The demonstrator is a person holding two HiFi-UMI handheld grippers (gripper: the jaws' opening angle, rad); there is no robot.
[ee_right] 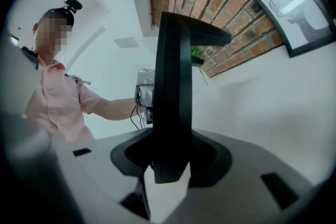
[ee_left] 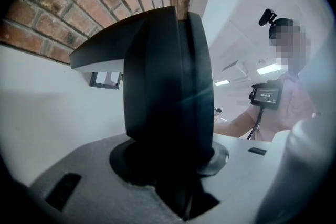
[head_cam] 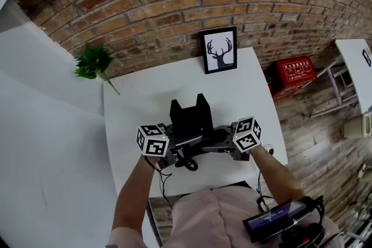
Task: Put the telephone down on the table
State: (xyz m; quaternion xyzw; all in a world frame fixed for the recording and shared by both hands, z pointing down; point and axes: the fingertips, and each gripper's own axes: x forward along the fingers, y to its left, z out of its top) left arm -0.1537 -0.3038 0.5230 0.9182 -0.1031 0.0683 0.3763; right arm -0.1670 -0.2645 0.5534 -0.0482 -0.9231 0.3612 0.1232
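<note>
Progress: mid-task, seemingly not yet down | Phone: black angular plastic telephone [head_cam: 190, 115] over near half of white rectangular table [head_cam: 145, 96], contact unclear | left gripper [head_cam: 175, 148], right gripper [head_cam: 215, 143]: each clamped on phone's side | Left: lower, release

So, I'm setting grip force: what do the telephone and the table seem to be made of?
The telephone looks like hard plastic, matte black with a faint sheen streak on its curved side. The table seems laminate or painted board: smooth, uniformly white, no grain.
</note>
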